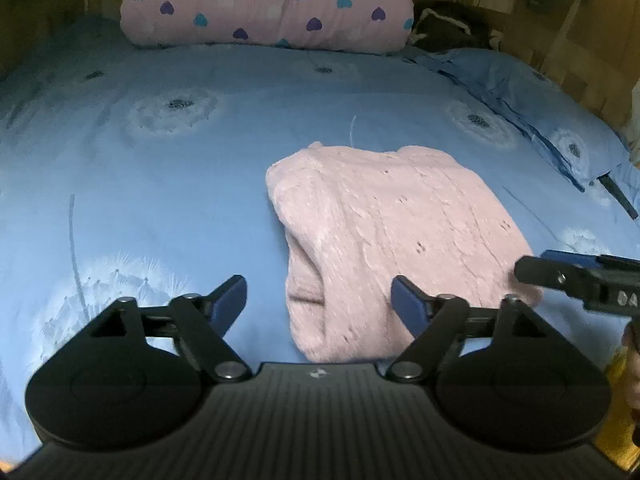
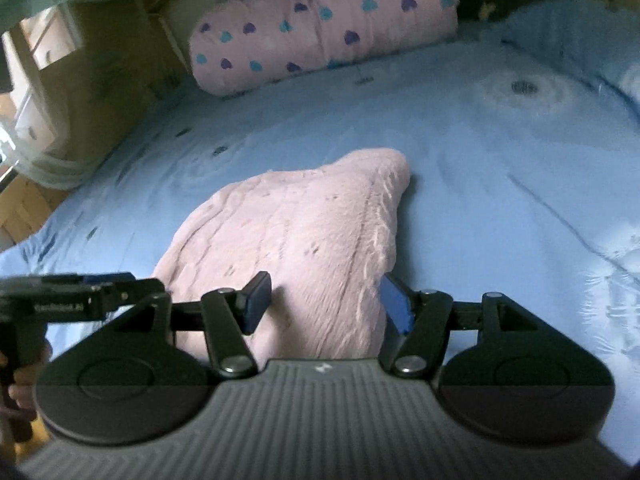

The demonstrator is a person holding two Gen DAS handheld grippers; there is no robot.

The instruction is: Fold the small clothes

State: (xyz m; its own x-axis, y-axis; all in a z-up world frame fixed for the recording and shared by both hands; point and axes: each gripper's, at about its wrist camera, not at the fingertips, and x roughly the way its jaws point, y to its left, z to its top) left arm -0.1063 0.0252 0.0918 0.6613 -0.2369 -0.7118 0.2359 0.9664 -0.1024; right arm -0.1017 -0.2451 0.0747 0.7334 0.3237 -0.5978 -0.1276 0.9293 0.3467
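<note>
A pink knitted garment (image 1: 384, 232) lies folded on the blue bed sheet (image 1: 160, 200). My left gripper (image 1: 320, 304) is open, its blue-padded fingers spread over the garment's near left corner. My right gripper (image 2: 324, 300) is open, its fingers astride the garment's (image 2: 296, 240) near right edge. The right gripper also shows in the left wrist view (image 1: 580, 280) at the right edge. The left gripper shows in the right wrist view (image 2: 80, 296) at the left edge.
A pink quilt with heart prints (image 1: 268, 4) is rolled at the head of the bed. A blue pillow (image 1: 520, 92) lies at the right. Dark clothing (image 1: 448, 24) sits in the far corner. Wooden walls (image 2: 100, 60) border the bed.
</note>
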